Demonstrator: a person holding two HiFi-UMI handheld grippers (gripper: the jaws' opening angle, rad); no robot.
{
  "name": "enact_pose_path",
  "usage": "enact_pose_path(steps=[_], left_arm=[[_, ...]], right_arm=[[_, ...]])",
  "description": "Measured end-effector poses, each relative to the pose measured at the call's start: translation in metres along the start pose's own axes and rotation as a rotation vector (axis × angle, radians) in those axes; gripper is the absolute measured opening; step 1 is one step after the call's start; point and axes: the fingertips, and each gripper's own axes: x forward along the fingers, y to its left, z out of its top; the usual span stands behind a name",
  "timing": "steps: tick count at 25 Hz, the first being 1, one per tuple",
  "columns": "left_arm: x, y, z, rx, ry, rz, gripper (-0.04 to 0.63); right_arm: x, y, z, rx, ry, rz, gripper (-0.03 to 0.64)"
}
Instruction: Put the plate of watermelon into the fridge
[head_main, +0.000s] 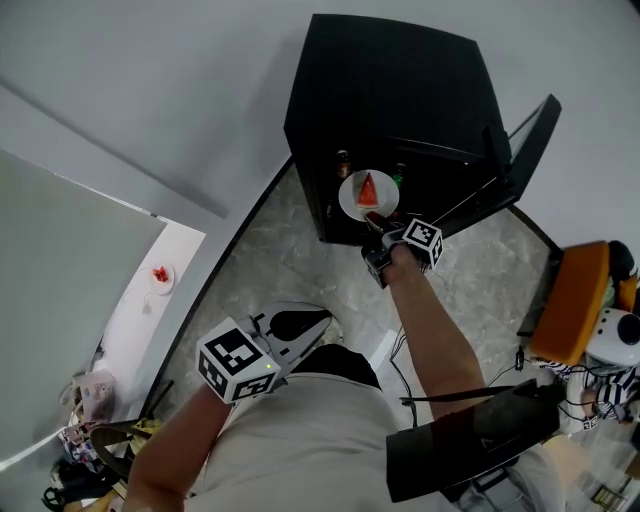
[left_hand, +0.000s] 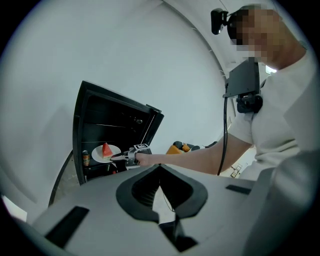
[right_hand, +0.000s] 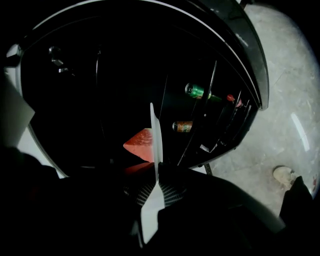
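A black mini fridge (head_main: 390, 110) stands on the floor with its door (head_main: 520, 150) swung open to the right. My right gripper (head_main: 378, 226) is shut on the near rim of a white plate (head_main: 352, 200) that carries a red watermelon wedge (head_main: 368, 188), held at the fridge's opening. In the right gripper view the plate (right_hand: 156, 135) shows edge-on between the jaws of the right gripper (right_hand: 156, 167), with the wedge (right_hand: 141, 144) to its left. My left gripper (head_main: 318, 322) hangs near my body, shut and holding nothing. The left gripper view looks past the left gripper (left_hand: 160, 167) to the plate (left_hand: 105, 153).
A second plate of watermelon (head_main: 160, 275) sits on a white counter at the left. Cans stand in the fridge: a green one (right_hand: 197, 91) and an orange one (right_hand: 183, 126). An orange seat (head_main: 570, 300) stands at the right. A shoe (right_hand: 285, 175) rests on the marble floor.
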Motion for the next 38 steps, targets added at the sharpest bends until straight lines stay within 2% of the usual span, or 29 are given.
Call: enact_pose_path(steps=[9, 17, 25, 27, 29, 38], left_arm=[[0.014, 0.029, 0.009, -0.019, 0.027, 0.006, 0.012], [0.014, 0.049, 0.013, -0.063, 0.014, 0.018, 0.012], [0.012, 0.055, 0.01, -0.096, 0.017, 0.031, 0.012], [0.011, 0.056, 0.009, -0.103, 0.017, 0.035, 0.012], [0.01, 0.057, 0.009, -0.112, 0.017, 0.036, 0.012], [0.009, 0.056, 0.007, -0.131, 0.009, 0.032, 0.012]], right_arm=[[0.053, -0.009, 0.046, -0.01, -0.026, -0.04, 0.025], [0.079, -0.017, 0.073, -0.026, -0.056, -0.086, 0.025], [0.09, -0.012, 0.089, -0.108, -0.078, -0.132, 0.032], [0.093, -0.011, 0.089, -0.111, -0.073, -0.129, 0.049], [0.095, -0.01, 0.087, -0.104, -0.059, -0.11, 0.134], [0.095, -0.005, 0.084, -0.037, -0.043, -0.064, 0.282]])
